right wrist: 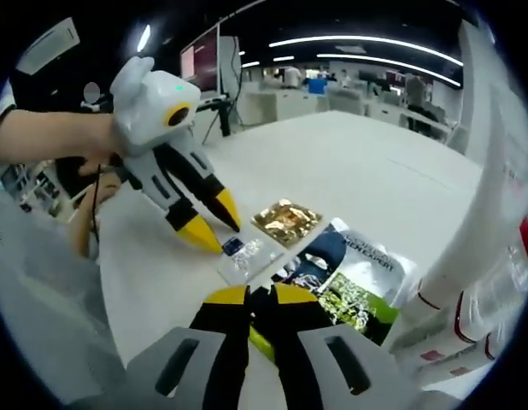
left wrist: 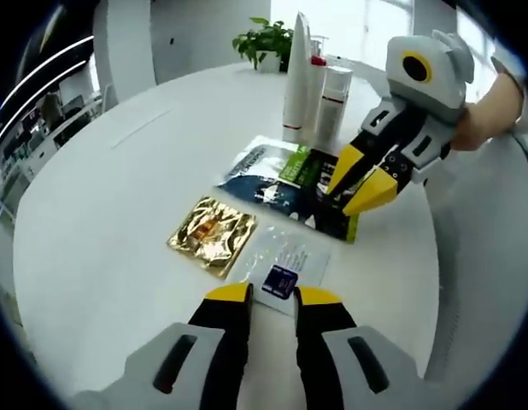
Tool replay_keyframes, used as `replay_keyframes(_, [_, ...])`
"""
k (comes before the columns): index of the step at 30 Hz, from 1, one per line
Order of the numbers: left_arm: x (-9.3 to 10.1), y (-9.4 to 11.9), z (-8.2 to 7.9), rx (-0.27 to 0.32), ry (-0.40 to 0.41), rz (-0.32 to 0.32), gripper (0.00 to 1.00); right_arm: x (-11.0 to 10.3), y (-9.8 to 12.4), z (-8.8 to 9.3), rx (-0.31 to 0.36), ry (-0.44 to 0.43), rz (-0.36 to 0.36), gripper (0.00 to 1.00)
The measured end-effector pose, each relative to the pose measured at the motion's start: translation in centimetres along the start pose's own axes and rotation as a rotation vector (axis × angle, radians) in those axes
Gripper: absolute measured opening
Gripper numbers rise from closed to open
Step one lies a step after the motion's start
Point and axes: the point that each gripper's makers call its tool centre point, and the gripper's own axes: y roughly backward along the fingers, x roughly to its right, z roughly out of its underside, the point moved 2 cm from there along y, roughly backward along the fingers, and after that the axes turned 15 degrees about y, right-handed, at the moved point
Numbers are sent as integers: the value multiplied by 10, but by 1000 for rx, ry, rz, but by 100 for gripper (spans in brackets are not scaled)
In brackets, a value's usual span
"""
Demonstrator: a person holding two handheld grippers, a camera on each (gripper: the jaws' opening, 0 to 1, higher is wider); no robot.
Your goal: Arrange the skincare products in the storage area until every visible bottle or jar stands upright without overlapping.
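Observation:
Three white containers stand upright together at the table's far side: a tall tube (left wrist: 296, 77), a red-capped bottle (left wrist: 316, 85) and a red-banded bottle (left wrist: 334, 98). They loom large at the right of the right gripper view (right wrist: 490, 222). Flat sachets lie on the table: gold (left wrist: 214, 232), clear with a blue label (left wrist: 281, 265), blue-white (left wrist: 257, 169) and dark green (left wrist: 319, 184). My left gripper (left wrist: 274, 295) is open, its tips either side of the clear sachet's near edge. My right gripper (left wrist: 348, 195) reaches in from the right, its jaws closed on the dark green sachet's edge (right wrist: 354, 303).
The round white table (left wrist: 119, 196) drops away close behind the bottles and on the right. A potted plant (left wrist: 264, 38) stands beyond the bottles. A person's hand (left wrist: 482, 120) holds the right gripper. Office desks and screens fill the background.

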Motion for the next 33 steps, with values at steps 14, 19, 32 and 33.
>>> replay_keyframes(14, [9, 19, -20, 115, 94, 6, 25, -1, 14, -13, 29, 29, -4, 19])
replay_keyframes(19, [19, 25, -28, 176, 128, 2, 37, 1, 32, -19, 44, 43, 4, 29])
replay_keyframes(32, [49, 65, -33, 280, 231, -37, 70, 20, 102, -18, 71, 39, 109, 52])
replay_keyframes(33, [50, 70, -33, 293, 252, -45, 72, 23, 110, -16, 77, 31, 119, 54])
